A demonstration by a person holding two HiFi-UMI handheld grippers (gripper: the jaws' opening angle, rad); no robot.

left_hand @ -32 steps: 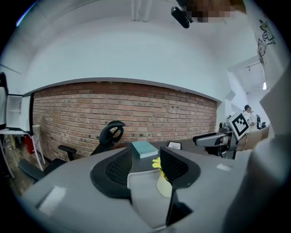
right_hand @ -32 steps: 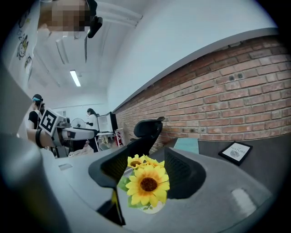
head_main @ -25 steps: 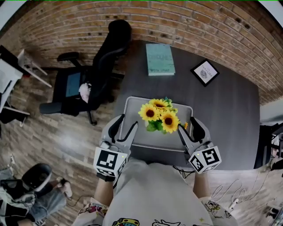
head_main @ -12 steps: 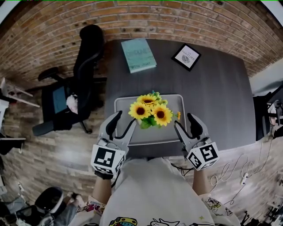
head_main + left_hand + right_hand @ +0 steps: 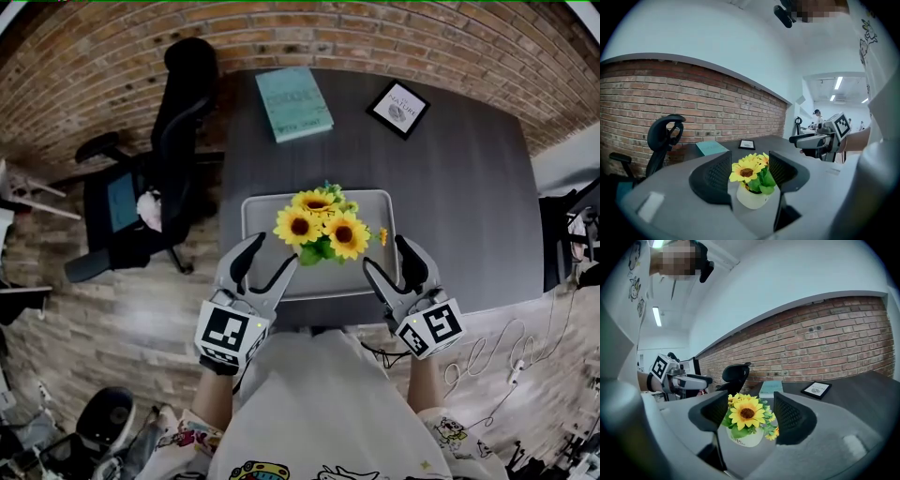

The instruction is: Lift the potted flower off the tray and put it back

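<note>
Two hand-held grippers are flanking a potted flower (image 5: 321, 228) that is standing on a grey tray (image 5: 258, 208) on the dark worktop (image 5: 459, 187). At left, the left hand-held gripper (image 5: 274, 251) is pointing at the pot, its jaws apart, having just been opening, and gripping nothing. At right, the right hand-held gripper (image 5: 386, 253) is mirroring it, jaws likewise just opening wider, the pot showing beyond the gap, untouched.
</note>
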